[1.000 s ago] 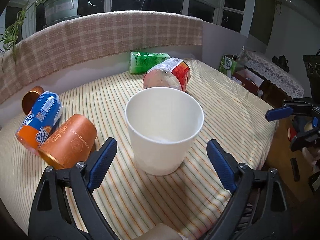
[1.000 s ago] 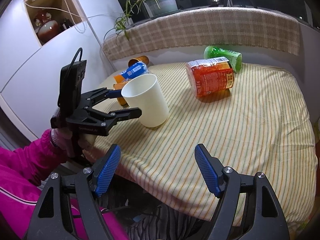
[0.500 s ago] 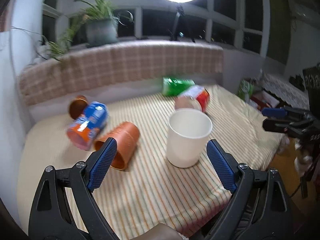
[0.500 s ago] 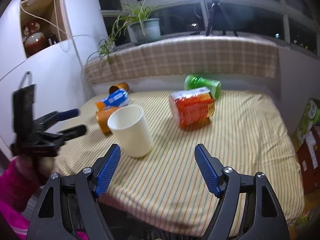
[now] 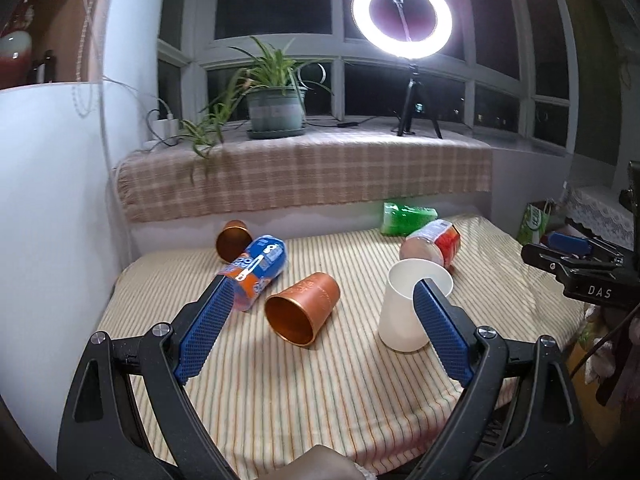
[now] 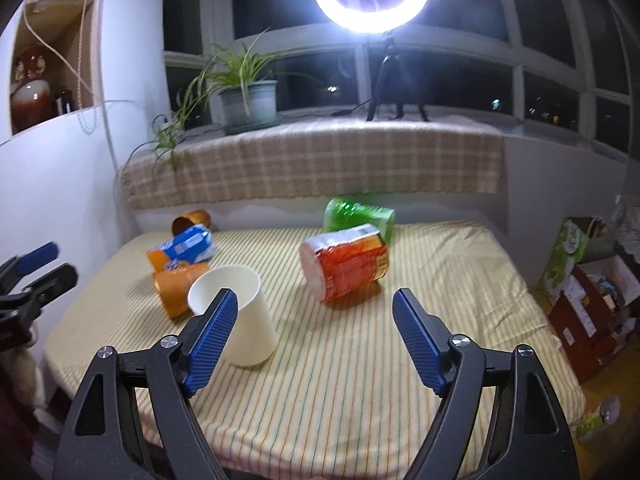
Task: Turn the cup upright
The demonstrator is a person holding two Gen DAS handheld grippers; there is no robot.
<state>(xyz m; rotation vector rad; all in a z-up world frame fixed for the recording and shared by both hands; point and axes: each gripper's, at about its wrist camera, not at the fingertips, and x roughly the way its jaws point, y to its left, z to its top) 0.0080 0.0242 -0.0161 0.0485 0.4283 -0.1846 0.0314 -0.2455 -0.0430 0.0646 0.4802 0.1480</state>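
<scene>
A white paper cup (image 5: 402,312) stands upright, mouth up, on the striped tablecloth (image 5: 320,380); it also shows in the right wrist view (image 6: 244,320). My left gripper (image 5: 320,300) is open and empty, held back above the near table edge, its right finger in front of the cup. My right gripper (image 6: 314,312) is open and empty, back from the table, its left finger in front of the cup. The right gripper shows at the left view's right edge (image 5: 576,248); the left one at the right view's left edge (image 6: 36,264).
An orange cup (image 5: 304,308) lies on its side left of the white cup. A blue-orange packet (image 5: 256,268), a small copper cup (image 5: 233,238), a red-orange tub (image 6: 348,266) and a green container (image 6: 358,216) lie further back. A ring light and plant stand on the sill.
Both grippers have pulled back and up from the table. The left gripper, close around the white cup before, is now well away. The cup stays upright.
</scene>
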